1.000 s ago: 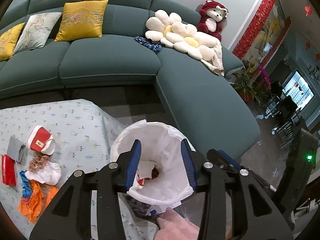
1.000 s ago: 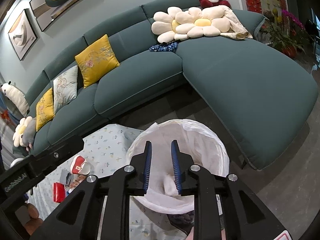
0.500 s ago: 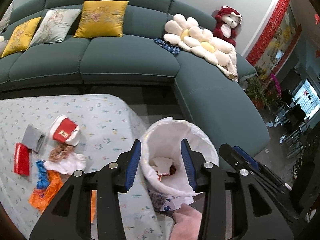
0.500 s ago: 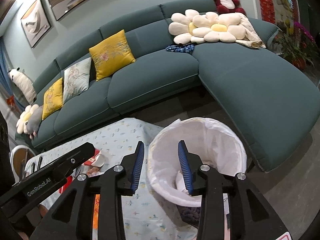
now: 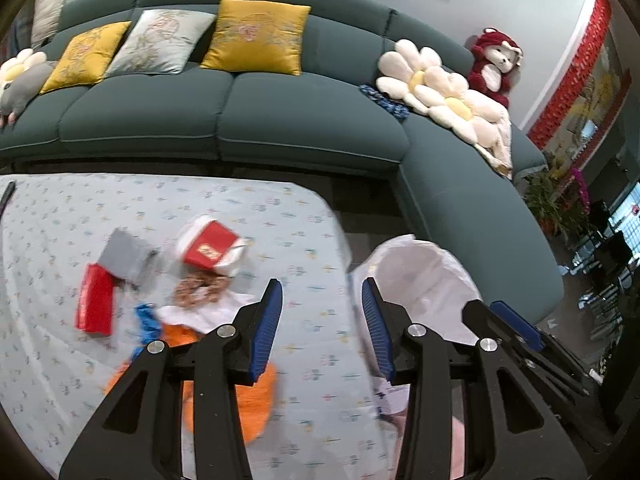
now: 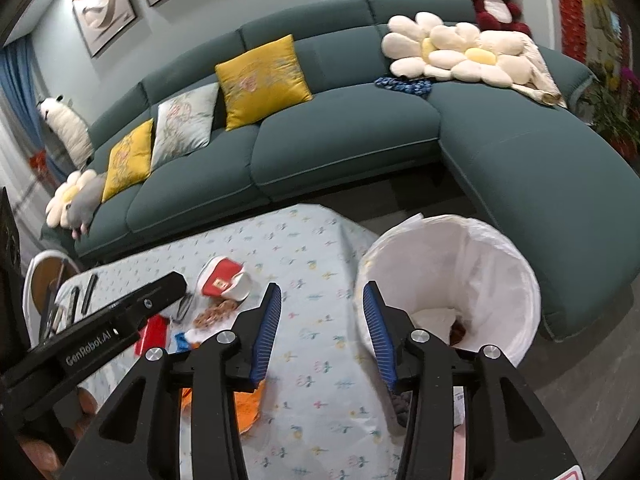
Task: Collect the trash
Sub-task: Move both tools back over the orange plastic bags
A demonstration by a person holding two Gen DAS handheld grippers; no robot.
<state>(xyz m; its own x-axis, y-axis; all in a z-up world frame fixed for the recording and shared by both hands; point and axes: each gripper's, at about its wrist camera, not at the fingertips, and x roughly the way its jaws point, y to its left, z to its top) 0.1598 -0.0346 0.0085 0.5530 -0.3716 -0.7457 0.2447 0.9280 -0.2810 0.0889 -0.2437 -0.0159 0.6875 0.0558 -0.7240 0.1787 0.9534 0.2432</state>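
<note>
My left fingers (image 5: 320, 328), right fingers (image 6: 320, 330): spread wide, empty. Bin (image 6: 496, 248): contents half hidden. Counter (image 5: 304, 232) litter: orange wrapper (image 5: 256, 400) partly behind my fingers, blurred.

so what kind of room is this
Most likely a home living room: a long teal sectional sofa with yellow cushions, framed art on the wall, and a low cloth-covered table beside a lined trash bin.

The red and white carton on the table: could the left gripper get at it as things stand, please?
Probably yes. The left gripper is open and empty, and the red and white carton lies uncovered on the tablecloth ahead of it, slightly to its left, with only low scraps nearby and nothing standing between.
</note>
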